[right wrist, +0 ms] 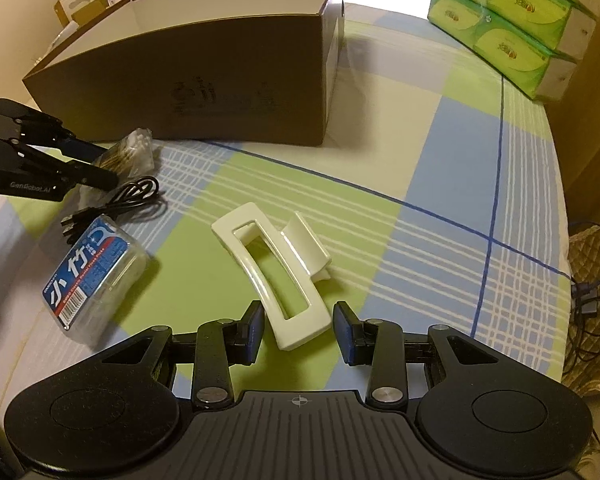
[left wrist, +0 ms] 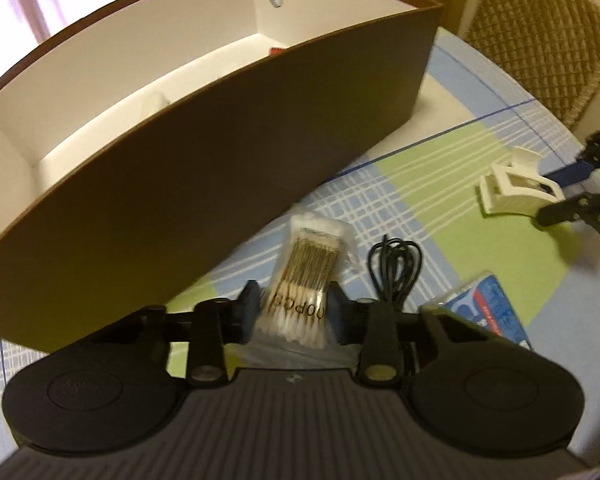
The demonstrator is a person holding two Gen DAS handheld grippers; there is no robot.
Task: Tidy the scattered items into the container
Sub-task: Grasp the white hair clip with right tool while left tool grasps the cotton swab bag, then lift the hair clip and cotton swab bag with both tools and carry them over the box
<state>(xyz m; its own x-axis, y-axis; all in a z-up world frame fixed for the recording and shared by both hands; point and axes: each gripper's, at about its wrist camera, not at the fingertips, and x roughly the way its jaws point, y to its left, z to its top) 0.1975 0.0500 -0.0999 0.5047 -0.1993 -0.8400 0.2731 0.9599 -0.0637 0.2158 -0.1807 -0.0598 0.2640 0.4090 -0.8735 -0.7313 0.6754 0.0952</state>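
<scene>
A brown cardboard box (left wrist: pixel 220 160) with a white inside stands open on the checked tablecloth; it is also seen in the right wrist view (right wrist: pixel 220 80). My left gripper (left wrist: pixel 295 310) is shut on a clear pack of cotton swabs (left wrist: pixel 308 268) just in front of the box wall. The right wrist view shows this gripper (right wrist: pixel 108 164) and the pack (right wrist: pixel 136 148) too. My right gripper (right wrist: pixel 300 330) is open, its pads either side of the near end of a white hair claw clip (right wrist: pixel 284 272) without touching it. The clip (left wrist: pixel 512 188) also shows in the left wrist view.
A coiled black cable (right wrist: pixel 128 200) and a blue-labelled box of floss picks (right wrist: pixel 88 272) lie between the grippers. Green tissue packs (right wrist: pixel 512 20) are stacked at the far right. A wicker chair (left wrist: pixel 540 40) stands beyond the table edge. A small red item (left wrist: pixel 278 51) lies inside the box.
</scene>
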